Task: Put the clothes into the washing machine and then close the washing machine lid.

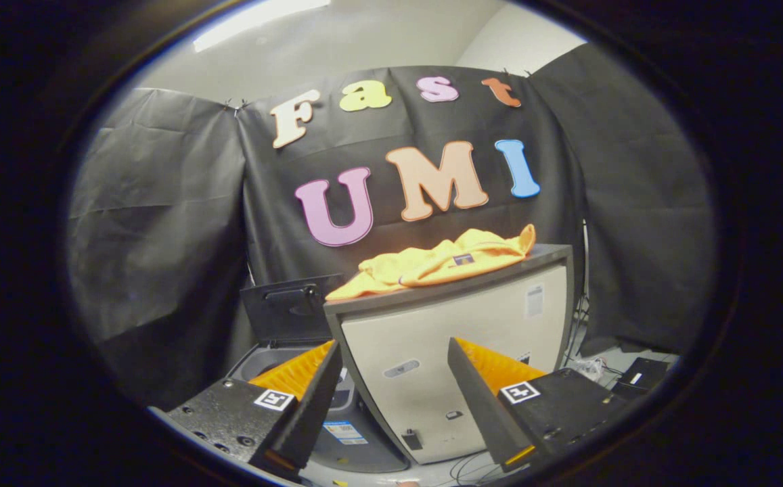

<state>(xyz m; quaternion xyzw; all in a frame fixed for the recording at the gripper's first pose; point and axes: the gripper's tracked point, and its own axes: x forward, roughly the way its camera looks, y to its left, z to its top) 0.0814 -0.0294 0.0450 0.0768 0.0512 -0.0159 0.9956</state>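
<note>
Gripper view: we see the yellow clothes [432,262] heaped on a pale cabinet [459,338], beyond the tool [394,368], which is wide open and empty. Washing machine [296,358] lid up, beside cabinet. Risk: loose fabric slips during a shallow pinch.

My gripper [394,379] has two wedge-shaped fingers, spread apart with nothing between them. Each sits on a flat, speckled dark mount dotted with screw holes. I see a square black-and-white tag [274,399] on each mount, near the finger's base.
</note>
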